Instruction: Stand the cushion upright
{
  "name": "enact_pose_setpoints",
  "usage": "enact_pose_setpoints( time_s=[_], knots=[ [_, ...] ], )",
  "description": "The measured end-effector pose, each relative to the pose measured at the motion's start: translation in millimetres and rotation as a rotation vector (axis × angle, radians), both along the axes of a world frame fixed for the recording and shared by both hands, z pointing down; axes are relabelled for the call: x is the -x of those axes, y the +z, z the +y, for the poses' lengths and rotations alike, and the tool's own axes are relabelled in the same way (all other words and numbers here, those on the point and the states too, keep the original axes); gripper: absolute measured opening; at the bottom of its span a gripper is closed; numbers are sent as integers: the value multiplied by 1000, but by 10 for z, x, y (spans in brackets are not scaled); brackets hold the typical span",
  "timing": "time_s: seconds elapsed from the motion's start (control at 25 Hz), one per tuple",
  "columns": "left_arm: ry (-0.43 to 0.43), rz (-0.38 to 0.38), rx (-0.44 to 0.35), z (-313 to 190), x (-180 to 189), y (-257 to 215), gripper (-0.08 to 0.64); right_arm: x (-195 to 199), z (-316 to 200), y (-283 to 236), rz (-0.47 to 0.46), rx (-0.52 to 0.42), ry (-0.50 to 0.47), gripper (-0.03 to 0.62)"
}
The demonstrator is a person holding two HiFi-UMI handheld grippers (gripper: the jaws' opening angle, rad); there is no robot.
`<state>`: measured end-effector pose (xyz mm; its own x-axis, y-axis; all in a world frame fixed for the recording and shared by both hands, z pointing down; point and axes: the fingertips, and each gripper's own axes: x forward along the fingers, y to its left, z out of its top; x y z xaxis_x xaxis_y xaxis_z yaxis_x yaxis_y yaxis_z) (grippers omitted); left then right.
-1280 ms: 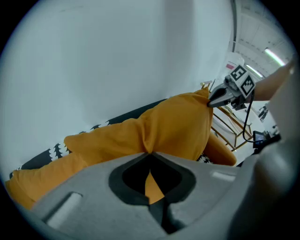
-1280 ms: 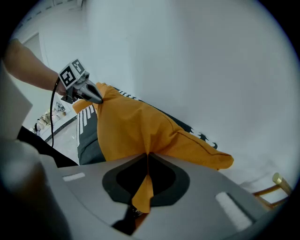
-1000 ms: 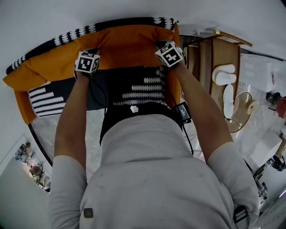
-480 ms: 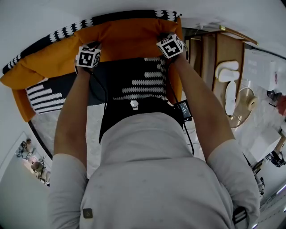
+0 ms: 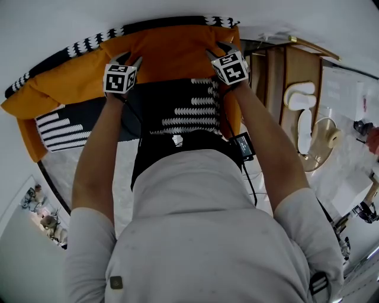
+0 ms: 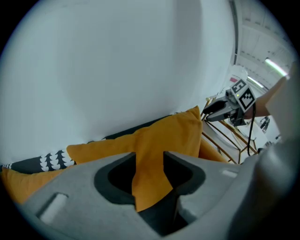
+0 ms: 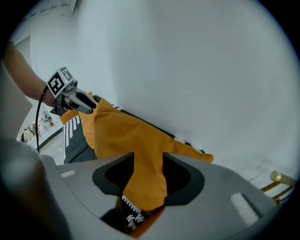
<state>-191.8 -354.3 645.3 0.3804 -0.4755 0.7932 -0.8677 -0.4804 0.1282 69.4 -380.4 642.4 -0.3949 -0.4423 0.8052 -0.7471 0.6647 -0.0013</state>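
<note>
A: How do the claws stand?
B: The left gripper [image 6: 150, 160] has its jaws nearly together, pinched on a fold of the orange cushion [image 6: 165, 136]. The cloth fills the narrow gap between them
A: And the other one?
B: Much the same. The right gripper [image 7: 148, 161] is clamped on an orange fold too, with its jaws only the cloth's thickness apart. A strip of black-and-white cover [image 7: 131, 216] shows just under that fold
A: Where on the cushion do they bite?
B: Along its top edge. The left gripper is toward the cushion's middle and the right gripper near its right corner, well apart from each other. The person's forearms reach up to them from below the cushion
A: And how does the cushion lie?
B: Its lower part rests on the cover, which spreads out below the cushion and to its left. Its top edge is up against the white wall [image 5: 177, 9] behind it. I cannot tell whether it stands fully upright
A: Anything in the way?
B: A gold rack [image 5: 275, 83] stands just right of the cushion's right corner, close to the right gripper but not touching it
</note>
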Motion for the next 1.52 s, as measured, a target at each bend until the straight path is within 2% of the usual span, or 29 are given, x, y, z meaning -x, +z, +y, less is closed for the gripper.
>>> enact_pose_setpoints(
  time_s=[0.24,0.48,0.84,1.0,1.16,1.24,1.4,1.52],
  knots=[
    [-3,90,-115,25,-207,-676,198,42,124,-682,-78,-97,23,201],
    [-3,153,-274,206,-363,-1580,198,92,316,-1456,-185,-200,11,192],
    [-42,281,-474,731,-595,-2940,196,135,830,-2581,-257,-382,-59,89],
    [-39,272,-554,1064,-633,-3323,151,184,1110,-3016,-298,-457,-89,59],
    [-52,268,-607,1378,-674,-3618,74,186,1367,-3394,-336,-521,-110,34],
    [-65,259,-628,1505,-663,-3724,49,181,1480,-3521,-355,-536,-116,9],
    [-97,227,-653,1717,-623,-3871,8,151,1644,-3660,-391,-552,-151,9],
    [-123,213,-652,1898,-605,-3920,5,130,1747,-3700,-413,-545,-169,9]
  ],
)
